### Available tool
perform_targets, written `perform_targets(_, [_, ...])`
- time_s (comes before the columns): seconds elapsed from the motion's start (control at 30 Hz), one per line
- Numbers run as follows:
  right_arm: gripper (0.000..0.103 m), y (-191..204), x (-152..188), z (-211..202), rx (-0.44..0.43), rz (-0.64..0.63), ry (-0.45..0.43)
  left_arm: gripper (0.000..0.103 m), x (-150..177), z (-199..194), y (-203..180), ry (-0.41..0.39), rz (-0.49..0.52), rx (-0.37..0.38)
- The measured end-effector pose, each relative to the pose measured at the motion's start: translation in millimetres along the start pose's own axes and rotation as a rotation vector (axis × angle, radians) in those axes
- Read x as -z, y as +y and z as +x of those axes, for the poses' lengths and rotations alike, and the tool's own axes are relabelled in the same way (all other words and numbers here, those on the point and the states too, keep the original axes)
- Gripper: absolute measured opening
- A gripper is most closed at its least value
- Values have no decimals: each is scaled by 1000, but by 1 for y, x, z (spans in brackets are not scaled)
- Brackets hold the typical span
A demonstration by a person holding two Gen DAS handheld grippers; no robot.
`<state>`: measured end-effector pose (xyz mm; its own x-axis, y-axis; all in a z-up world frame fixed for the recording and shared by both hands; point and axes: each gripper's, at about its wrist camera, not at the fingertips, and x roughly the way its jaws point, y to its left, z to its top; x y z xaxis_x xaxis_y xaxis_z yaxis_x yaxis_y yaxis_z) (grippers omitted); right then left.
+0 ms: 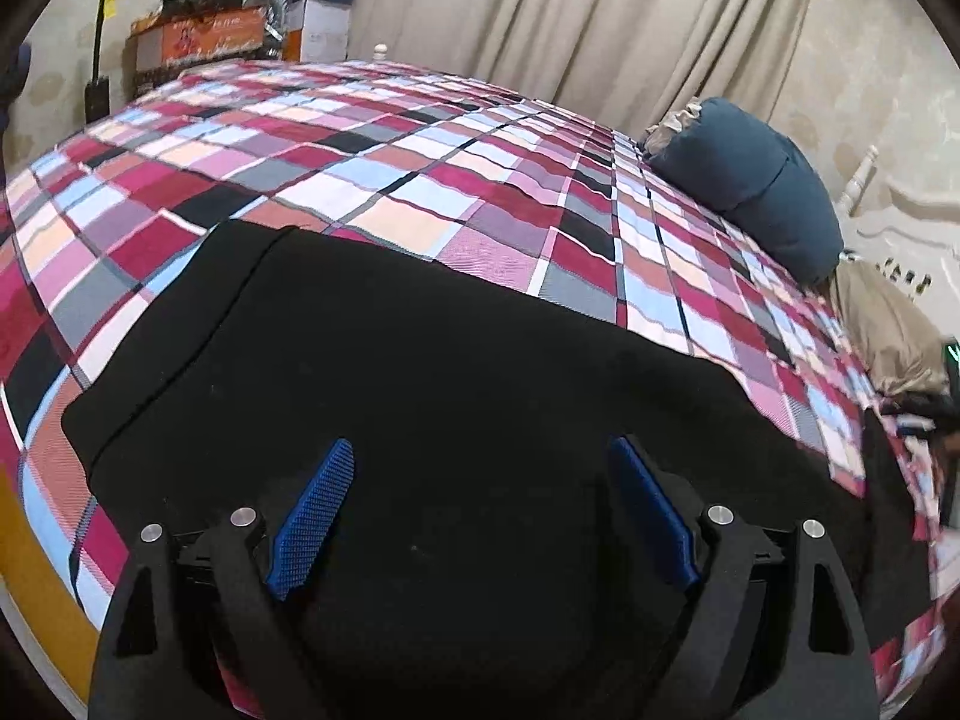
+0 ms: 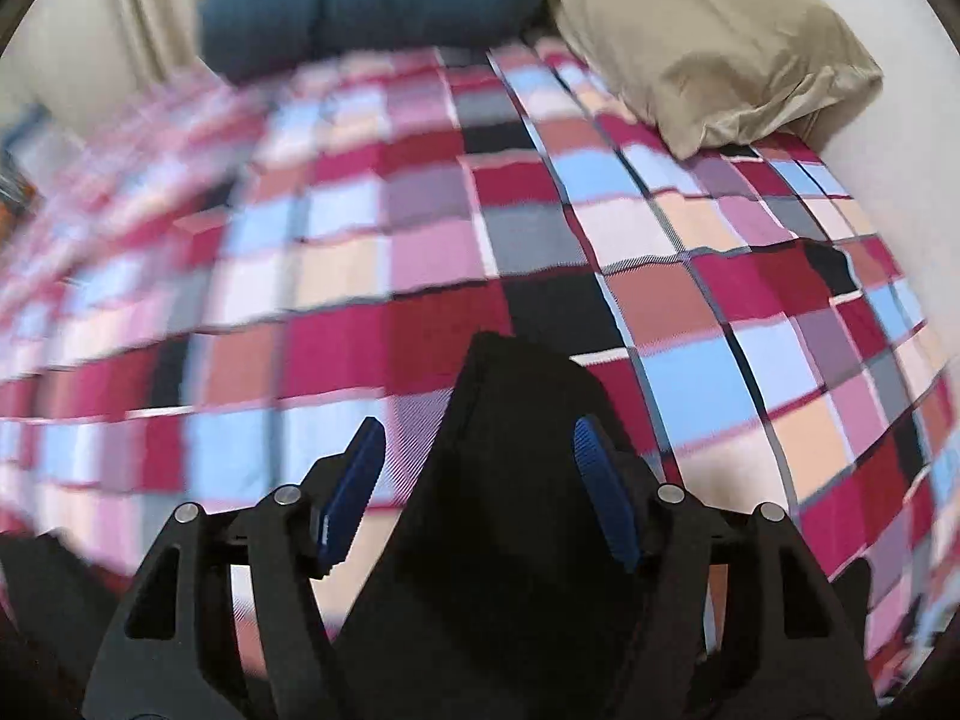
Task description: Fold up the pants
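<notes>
Stacked boxes point(image 1: 198, 39) sit beyond the bed's point(image 1: 420, 138) far left corner, contents unseen. Black pants point(image 1: 420, 360) lie flat along the near edge under the left gripper point(image 1: 480, 510), its jaws wide and empty. A blue pillow point(image 1: 750, 180) and a beige pillow point(image 2: 720, 54) sit at the head end. The right gripper point(image 2: 480, 492) stands with jaws apart, a pants corner between them, unpressed
</notes>
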<state>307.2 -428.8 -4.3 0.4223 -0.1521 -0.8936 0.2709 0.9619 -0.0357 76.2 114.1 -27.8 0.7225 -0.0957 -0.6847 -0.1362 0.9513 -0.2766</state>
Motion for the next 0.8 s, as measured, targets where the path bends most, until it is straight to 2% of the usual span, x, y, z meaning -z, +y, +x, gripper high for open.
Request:
perform_targets(0.07, [72, 16, -8, 31, 100, -10, 80, 88, 2, 1, -4, -10, 20, -19])
perform_targets(0.13, [72, 18, -7, 48, 165, -18, 129, 89, 3, 3, -6, -15, 34, -32])
perform_targets(0.2, [70, 12, 1, 56, 174, -15, 154, 90, 4, 4, -8, -17, 41, -42])
perform_targets(0.23, [55, 6, 4, 55, 146, 11, 143, 90, 4, 4, -8, -16, 42, -44])
perform_targets(0.27, [32, 1, 6, 54, 125, 30, 140, 90, 4, 4, -8, -16, 41, -44])
perform_targets(0.3, [25, -6, 8, 50, 82, 47, 139, 90, 4, 4, -8, -16, 40, -42])
perform_targets(0.33, [9, -10, 7, 49, 47, 56, 137, 90, 4, 4, -7, -14, 38, -41])
perform_targets(0.37, [7, -15, 8, 44, 9, 70, 128, 90, 3, 4, -8, -11, 36, -40])
perform_targets(0.6, [7, -78, 45, -55, -227, 180, -127, 90, 2, 0, -10, 8, 0, -23])
perform_targets(0.73, [7, -151, 94, -105, -353, 321, -279, 90, 5, -2, -16, 18, -9, -9])
perform_targets(0.8, [7, -186, 130, -114, -370, 405, -308, 90, 6, -3, -21, 26, -7, -5])
